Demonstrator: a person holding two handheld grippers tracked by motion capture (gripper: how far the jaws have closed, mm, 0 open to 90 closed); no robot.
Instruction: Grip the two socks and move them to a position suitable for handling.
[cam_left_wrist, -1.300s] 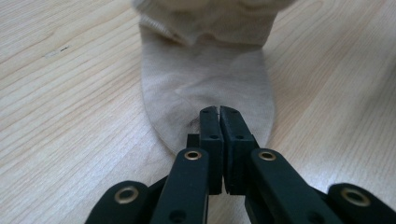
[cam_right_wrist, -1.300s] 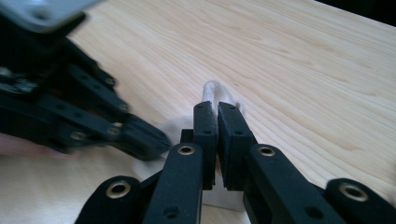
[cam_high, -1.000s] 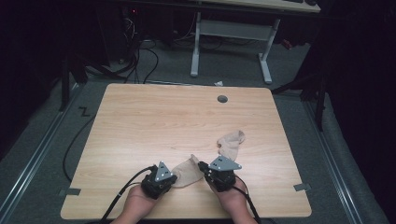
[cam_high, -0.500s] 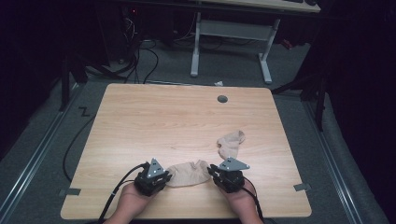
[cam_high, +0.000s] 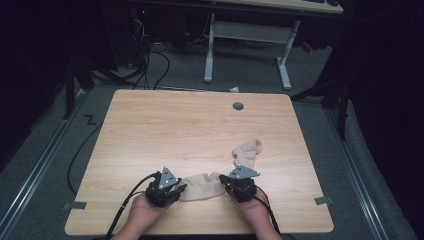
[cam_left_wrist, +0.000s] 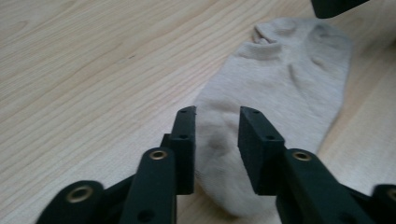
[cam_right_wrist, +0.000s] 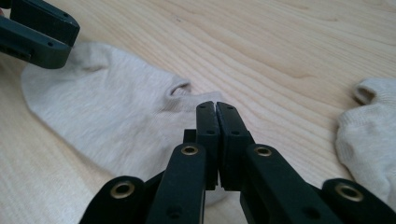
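Observation:
A beige sock (cam_high: 202, 186) lies flat near the table's front edge between both grippers. My left gripper (cam_high: 182, 189) is at its toe end. In the left gripper view its jaws (cam_left_wrist: 217, 116) have just been opening and stand apart over the sock's toe (cam_left_wrist: 280, 79), with the pads clear of the fabric. My right gripper (cam_high: 223, 184) is at the cuff end. Its jaws (cam_right_wrist: 215, 106) have just closed tight together at the sock's cuff (cam_right_wrist: 107, 116); whether fabric is pinched I cannot tell. A second beige sock (cam_high: 247, 152) lies crumpled just beyond the right gripper.
The wooden table (cam_high: 175, 130) has a round cable hole (cam_high: 238, 106) near its far edge. Black cables trail from both grippers off the front edge. A white desk frame (cam_high: 247, 45) stands on the floor beyond the table.
The two grippers have drifted slightly apart and the sock between them now lies flatter and stretched out. The left jaws have opened.

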